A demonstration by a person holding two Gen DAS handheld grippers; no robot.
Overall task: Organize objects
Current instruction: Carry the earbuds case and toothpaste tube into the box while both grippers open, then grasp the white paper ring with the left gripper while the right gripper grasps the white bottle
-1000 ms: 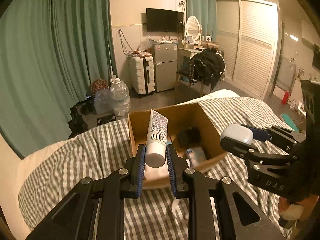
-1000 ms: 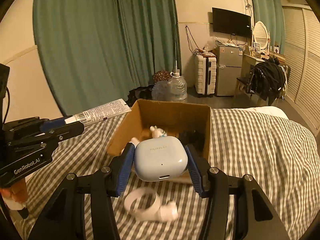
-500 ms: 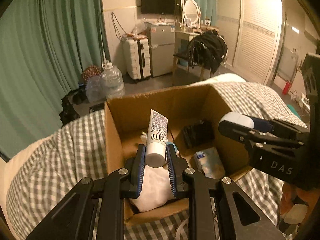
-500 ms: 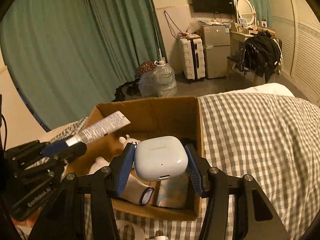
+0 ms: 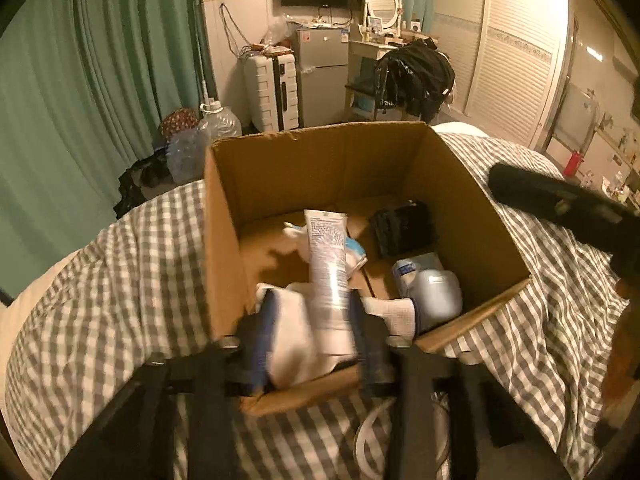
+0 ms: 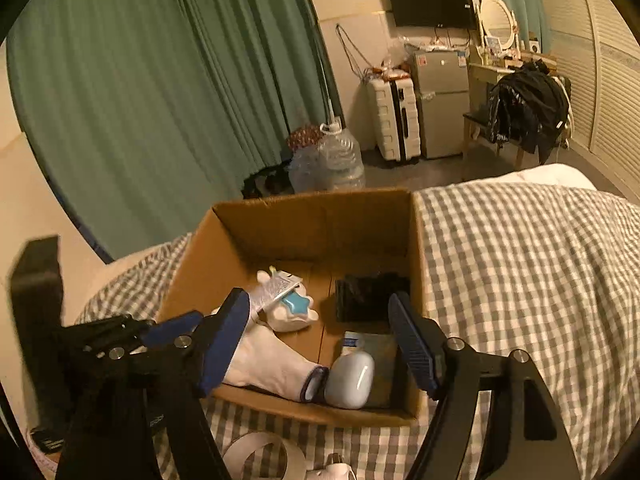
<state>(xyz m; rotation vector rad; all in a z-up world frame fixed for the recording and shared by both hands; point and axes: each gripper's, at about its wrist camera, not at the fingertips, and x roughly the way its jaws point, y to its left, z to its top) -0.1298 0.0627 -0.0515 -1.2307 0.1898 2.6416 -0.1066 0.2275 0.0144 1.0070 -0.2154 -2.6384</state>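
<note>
An open cardboard box (image 5: 224, 240) (image 6: 416, 240) stands on the checked bed cover. My left gripper (image 5: 314, 332) is open over the box's near edge, and the white tube (image 5: 326, 268) lies loose between its fingers, tipped into the box over a white sock (image 5: 292, 344). My right gripper (image 6: 320, 344) is open and empty over the near side of the box. The white earbud case (image 6: 350, 380) (image 5: 438, 294) lies on the box floor beside the sock (image 6: 272, 368). A white and blue plush toy (image 6: 290, 306) and a black pouch (image 6: 368, 296) also lie inside.
A white strap loop (image 6: 264, 456) lies on the checked bed cover (image 6: 520, 280) in front of the box. Beyond the bed are green curtains (image 6: 160, 100), water jugs (image 6: 340, 160), a white suitcase (image 6: 394, 120) and a small fridge (image 6: 440, 100).
Both grippers moved in over the box and opened. The earbud case dropped from the right gripper onto the box floor. The tube came loose from the left gripper and tips into the box.
</note>
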